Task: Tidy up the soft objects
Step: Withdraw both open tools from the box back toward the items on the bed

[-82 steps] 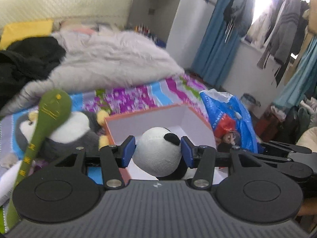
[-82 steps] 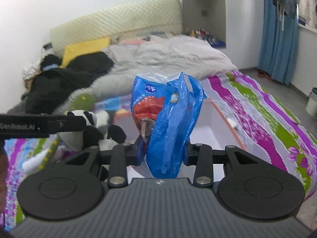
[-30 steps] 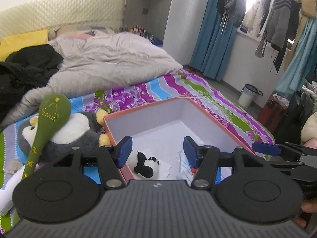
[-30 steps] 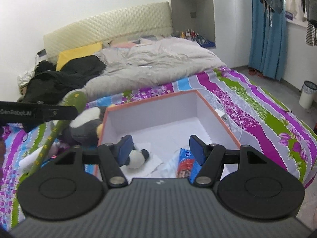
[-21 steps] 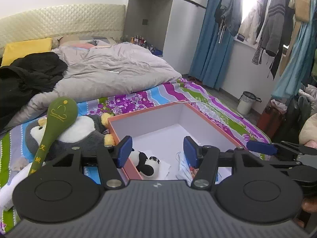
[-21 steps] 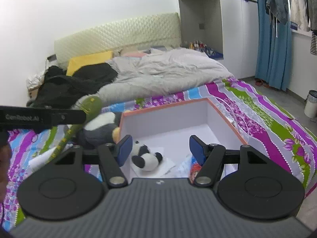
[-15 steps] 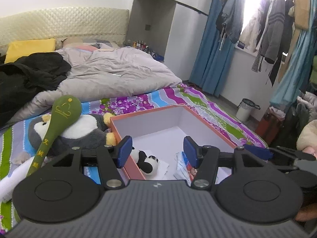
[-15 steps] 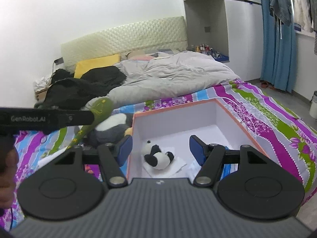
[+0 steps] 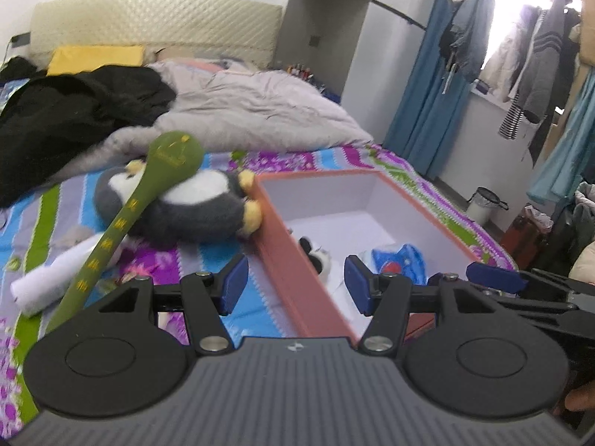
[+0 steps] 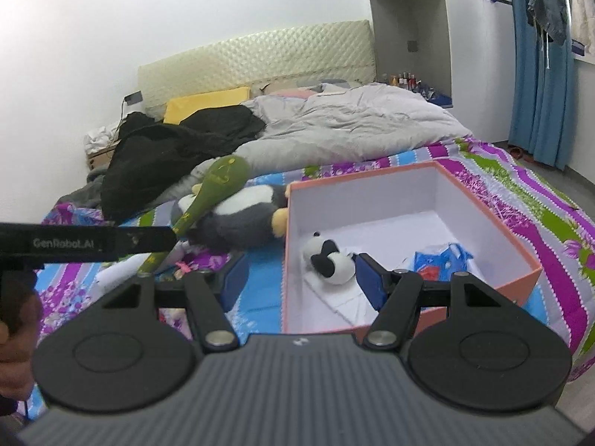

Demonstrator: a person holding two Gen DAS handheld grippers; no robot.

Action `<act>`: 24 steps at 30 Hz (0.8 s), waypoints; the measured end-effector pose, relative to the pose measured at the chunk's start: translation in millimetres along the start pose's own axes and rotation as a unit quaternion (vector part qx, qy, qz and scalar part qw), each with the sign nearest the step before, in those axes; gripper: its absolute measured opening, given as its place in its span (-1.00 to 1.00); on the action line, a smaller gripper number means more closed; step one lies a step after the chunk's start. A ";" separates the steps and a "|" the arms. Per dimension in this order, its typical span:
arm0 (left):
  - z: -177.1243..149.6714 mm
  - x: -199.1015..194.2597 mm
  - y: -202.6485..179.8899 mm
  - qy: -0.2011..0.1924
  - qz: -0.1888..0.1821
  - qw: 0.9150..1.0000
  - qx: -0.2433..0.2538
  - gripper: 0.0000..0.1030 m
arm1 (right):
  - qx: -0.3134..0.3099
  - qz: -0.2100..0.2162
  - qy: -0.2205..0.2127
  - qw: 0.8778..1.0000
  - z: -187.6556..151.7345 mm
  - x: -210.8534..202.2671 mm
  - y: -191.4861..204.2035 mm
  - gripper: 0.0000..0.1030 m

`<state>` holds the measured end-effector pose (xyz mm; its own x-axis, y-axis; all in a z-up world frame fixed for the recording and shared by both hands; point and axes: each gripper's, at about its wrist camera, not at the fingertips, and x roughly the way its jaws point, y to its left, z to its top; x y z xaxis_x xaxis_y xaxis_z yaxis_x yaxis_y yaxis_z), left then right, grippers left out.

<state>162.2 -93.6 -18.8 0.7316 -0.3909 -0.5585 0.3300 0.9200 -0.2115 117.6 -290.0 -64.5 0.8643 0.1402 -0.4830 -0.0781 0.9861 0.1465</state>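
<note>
An orange box with a white inside (image 9: 282,238) (image 10: 483,204) sits on the bed. In it lie a small panda plush (image 10: 329,262) (image 9: 316,256) and a blue plastic bag (image 10: 442,258) (image 9: 398,260). A grey penguin plush (image 9: 193,208) (image 10: 238,215) lies left of the box, with a green long-handled soft mallet (image 9: 141,200) (image 10: 212,189) across it. My left gripper (image 9: 295,288) is open and empty above the box's near left wall. My right gripper (image 10: 297,278) is open and empty above the box's near left corner.
The bed has a striped floral sheet (image 10: 520,186), a grey duvet (image 10: 353,126), black clothes (image 10: 167,148) and a yellow pillow (image 10: 208,106). A white roll (image 9: 55,275) lies left of the mallet handle. Blue curtains (image 9: 427,93) and hanging clothes (image 9: 520,55) stand to the right.
Both grippers let go: the panda and the blue bag now lie in the box. Both grippers have since drawn back and shifted left, jaws staying open.
</note>
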 end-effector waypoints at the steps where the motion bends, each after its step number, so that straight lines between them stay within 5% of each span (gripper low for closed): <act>1: -3.7 -2.6 3.5 0.002 0.002 1.000 -0.003 0.22 | -0.002 0.002 0.002 1.000 -2.9 -1.1 2.5 0.28; 24: -85.5 -63.4 55.8 0.023 0.066 0.995 -0.074 0.22 | -0.035 0.056 0.058 0.996 -47.3 -5.5 65.3 0.28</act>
<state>83.2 -15.1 -63.8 0.7333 -0.2681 -0.6249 0.1398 0.9588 -0.2473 84.3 -222.1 -93.1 0.7859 0.2547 -0.5634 -0.2086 0.9670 0.1461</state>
